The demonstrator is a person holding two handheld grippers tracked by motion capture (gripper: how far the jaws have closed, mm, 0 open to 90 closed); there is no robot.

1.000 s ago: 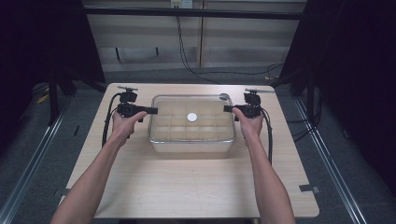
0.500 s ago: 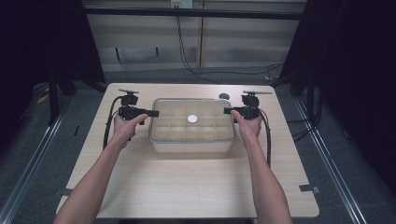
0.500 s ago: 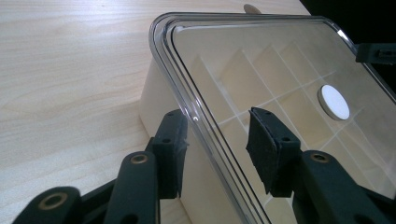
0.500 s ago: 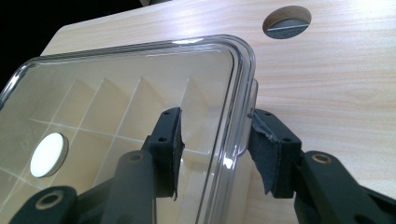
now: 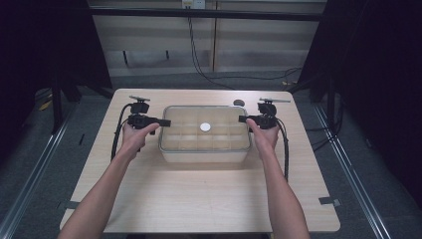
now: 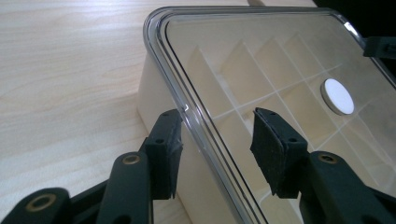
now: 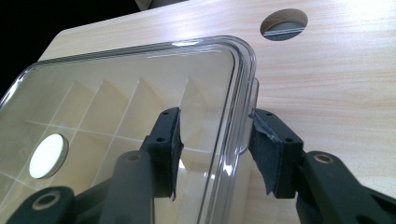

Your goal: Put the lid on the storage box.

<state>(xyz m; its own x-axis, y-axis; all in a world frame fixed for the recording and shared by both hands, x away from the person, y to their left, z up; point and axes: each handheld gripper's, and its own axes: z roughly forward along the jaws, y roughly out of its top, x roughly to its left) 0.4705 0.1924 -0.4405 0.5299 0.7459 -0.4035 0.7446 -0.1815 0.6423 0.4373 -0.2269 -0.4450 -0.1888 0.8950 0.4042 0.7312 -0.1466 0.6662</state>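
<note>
A compartmented storage box (image 5: 204, 149) with a clear lid (image 5: 205, 128) sits in the middle of the high view, on the far half of a light wooden table (image 5: 199, 199). Its long axis runs left to right across the frame, and its short ends face the two grippers. The lid lies flat and faces up. A white round disc (image 5: 205, 127) marks its centre.

The left gripper (image 6: 217, 140) stands at the box's left end. Its jaws are parted, and the lid's rim passes between the pads. The outer pad (image 6: 164, 140) appears to touch the rim, while the inner pad (image 6: 273, 149) hangs clear above the lid. The right gripper (image 7: 217, 140) stands at the opposite end with its jaws also parted. They straddle the lid's rim and a small tab (image 7: 250, 116) that projects from it. Neither gripper has a firm hold on anything yet.

The step in hand looks like a two-ended grasp of the lid, probably to lift it off. To do it well, both pairs of jaws should close on the rim together, at matching points on the two ends. The lift should then go straight up and stay level, so that the lid does not twist or drag the box along. A cable port (image 7: 284, 21) shows in the table at the upper right of the right gripper view, well apart from the box.
</note>
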